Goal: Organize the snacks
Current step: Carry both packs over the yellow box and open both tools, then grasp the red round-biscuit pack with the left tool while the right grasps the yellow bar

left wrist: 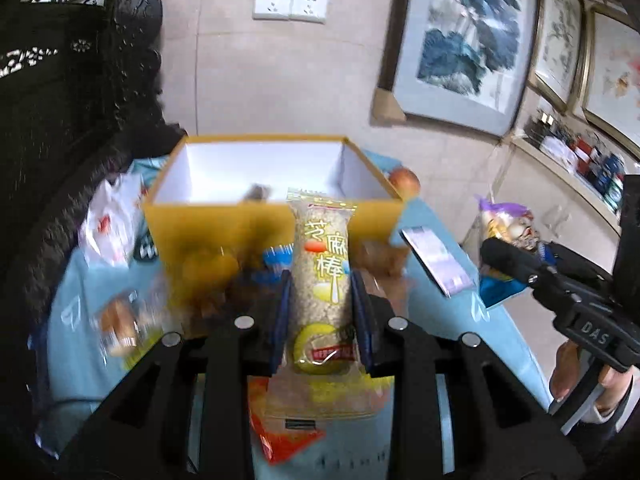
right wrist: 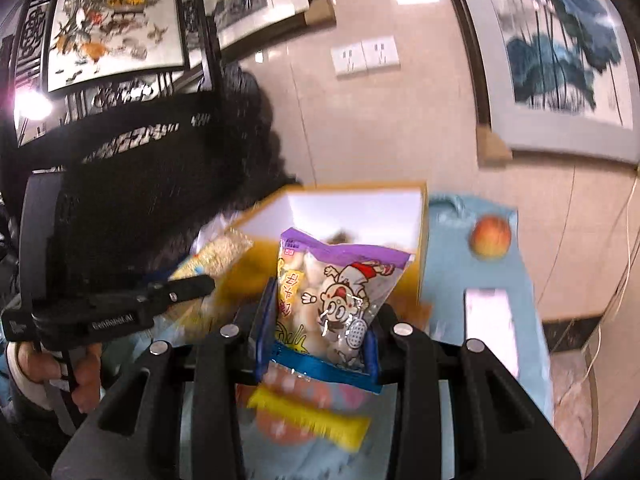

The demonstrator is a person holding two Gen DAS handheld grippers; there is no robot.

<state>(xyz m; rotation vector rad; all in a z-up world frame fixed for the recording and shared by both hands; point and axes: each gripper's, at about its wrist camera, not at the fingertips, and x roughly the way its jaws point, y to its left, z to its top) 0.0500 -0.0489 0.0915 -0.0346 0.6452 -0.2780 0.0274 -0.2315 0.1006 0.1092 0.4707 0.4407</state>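
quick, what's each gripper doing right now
Left gripper: closed on the sesame stick packet.
Right gripper: closed on the purple-topped cartoon snack bag.

Upright sesame stick pack, open yellow box

A: Any readable print?
B: Yes. The sesame stick packet between the left fingers reads "芝麻棒". The right gripper, off to their right, is marked "DAS".
A: And from the right wrist?
B: The left gripper bears "GenRobot.AI"
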